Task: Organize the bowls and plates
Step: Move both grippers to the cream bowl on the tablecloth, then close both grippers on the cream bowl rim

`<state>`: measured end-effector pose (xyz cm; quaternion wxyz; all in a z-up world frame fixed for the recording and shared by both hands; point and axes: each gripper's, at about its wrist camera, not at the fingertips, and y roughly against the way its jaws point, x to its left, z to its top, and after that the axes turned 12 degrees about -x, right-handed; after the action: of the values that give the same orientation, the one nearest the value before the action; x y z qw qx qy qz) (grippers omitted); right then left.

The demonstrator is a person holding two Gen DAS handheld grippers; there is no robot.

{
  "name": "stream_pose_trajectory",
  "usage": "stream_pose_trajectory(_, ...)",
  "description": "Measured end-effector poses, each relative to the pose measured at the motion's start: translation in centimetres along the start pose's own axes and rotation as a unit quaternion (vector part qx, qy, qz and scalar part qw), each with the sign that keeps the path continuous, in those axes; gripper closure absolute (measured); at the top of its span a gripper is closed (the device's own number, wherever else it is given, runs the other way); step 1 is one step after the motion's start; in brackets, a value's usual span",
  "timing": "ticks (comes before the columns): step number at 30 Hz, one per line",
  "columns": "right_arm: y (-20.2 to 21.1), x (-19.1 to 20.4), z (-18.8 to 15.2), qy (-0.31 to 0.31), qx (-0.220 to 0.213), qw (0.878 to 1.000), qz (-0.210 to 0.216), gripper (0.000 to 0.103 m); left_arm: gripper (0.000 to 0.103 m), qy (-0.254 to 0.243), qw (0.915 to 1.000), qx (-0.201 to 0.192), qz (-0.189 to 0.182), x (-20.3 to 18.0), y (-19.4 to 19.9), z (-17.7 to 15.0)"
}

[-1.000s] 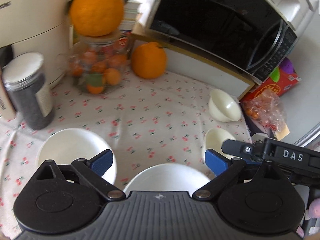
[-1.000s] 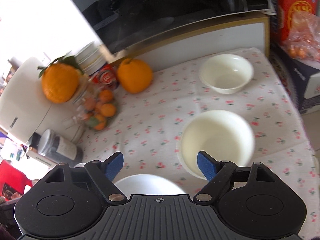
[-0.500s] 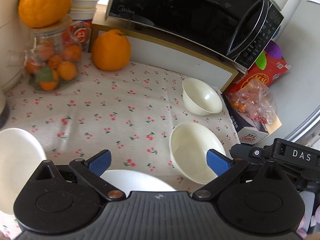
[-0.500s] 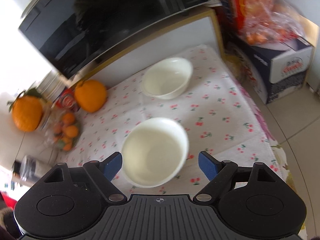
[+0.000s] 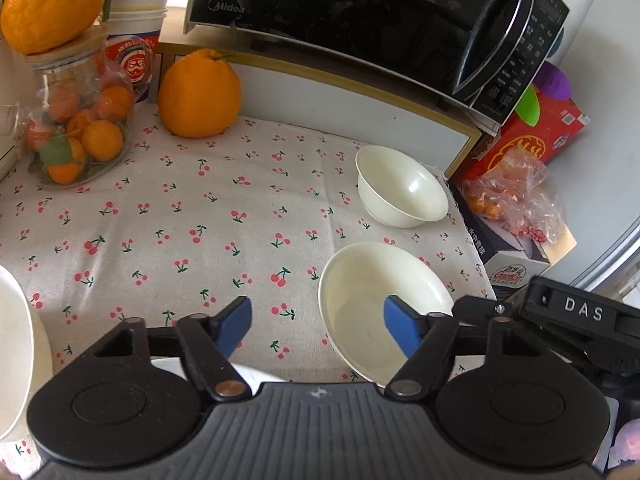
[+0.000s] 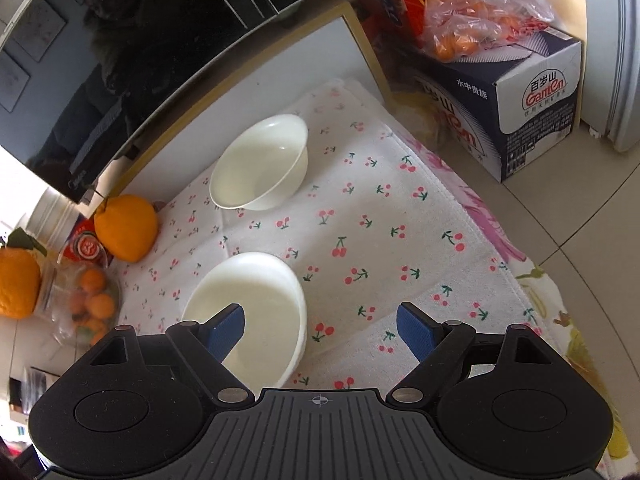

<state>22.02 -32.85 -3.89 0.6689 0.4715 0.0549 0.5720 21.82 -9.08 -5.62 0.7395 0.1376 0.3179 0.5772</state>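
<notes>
Looking along the left hand-held gripper (image 5: 318, 330), its blue fingers stand spread wide and pinch nothing. Its right finger overlaps a shallow white bowl (image 5: 376, 300) on the cherry-print cloth of the table (image 5: 180, 220); a deeper white bowl (image 5: 400, 188) sits just beyond, near the cloth's far right corner. Part of another white dish (image 5: 20, 356) shows at the left edge. A black microwave (image 5: 360, 12) reads "Midea". A black housing (image 5: 580, 316) at the right is marked "DAS". A box (image 5: 512, 268) beside the table reads "Ganten", with a bag of small fruit (image 5: 512, 196) on top.

From the right wrist, the right hand-held gripper (image 6: 320, 330) is likewise spread apart and empty. Its left finger lies over the shallow white bowl (image 6: 248, 300), with the deeper white bowl (image 6: 260, 164) well behind it. The box (image 6: 536, 100) on the floor again shows "Ganten" under Chinese characters.
</notes>
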Motion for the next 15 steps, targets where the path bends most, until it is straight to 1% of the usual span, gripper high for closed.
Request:
stream_pose_trajectory(4,-0.3,0.36,-0.22,0.005,-0.005,1.0,0.002,0.018,0.048,-0.007,1.0,0.002,-0.001,-0.2,-0.32,-0.12)
stream_pose_trajectory(10,-0.58,0.81,-0.65,0.019,-0.006,1.0,0.006,0.019,0.058,-0.004,0.9999,0.012,-0.004,-0.23,-0.65,-0.35)
stream_pose_trajectory(15,-0.81,0.87,-0.88,0.026,-0.003,1.0,0.006,0.033,0.068,-0.001,0.9998,0.019,-0.011,-0.29,-0.77,-0.43)
